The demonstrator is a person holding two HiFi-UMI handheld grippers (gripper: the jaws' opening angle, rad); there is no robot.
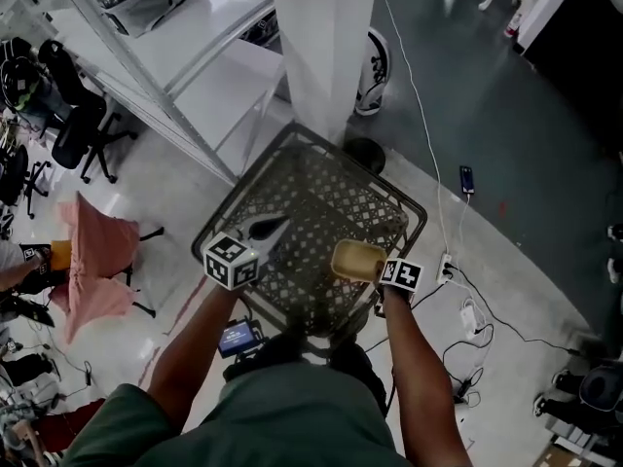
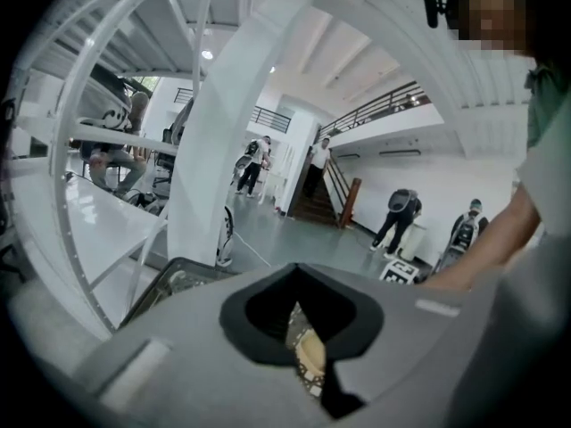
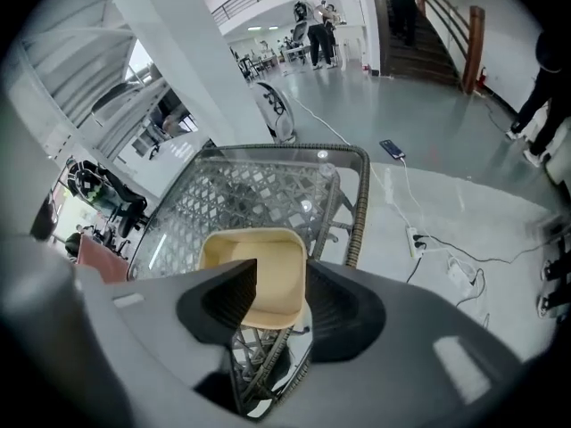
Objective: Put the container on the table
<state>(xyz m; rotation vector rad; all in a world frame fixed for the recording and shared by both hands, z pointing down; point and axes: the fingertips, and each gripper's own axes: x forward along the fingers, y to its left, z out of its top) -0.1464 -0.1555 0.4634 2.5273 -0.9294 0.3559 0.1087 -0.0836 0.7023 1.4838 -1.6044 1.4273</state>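
A tan, open-topped container (image 1: 355, 259) rests on the glass top of the wicker table (image 1: 417, 212), near its right front edge. My right gripper (image 1: 378, 269) hangs just over it, open. In the right gripper view the container (image 3: 254, 243) shows between and below the wide-spread jaws of the right gripper (image 3: 282, 279), pads apart from its walls. My left gripper (image 1: 277, 225) is shut and empty above the table's left half. In the left gripper view the left gripper (image 2: 302, 328) shows only a thin slit, through which a bit of the container (image 2: 310, 353) appears.
A white pillar (image 1: 326, 37) rises just behind the table, with white shelving (image 1: 195, 56) to its left. A chair draped in pink cloth (image 1: 97, 261) and black office chairs (image 1: 83, 129) stand at left. Cables and a power strip (image 1: 448, 266) lie on the floor at right.
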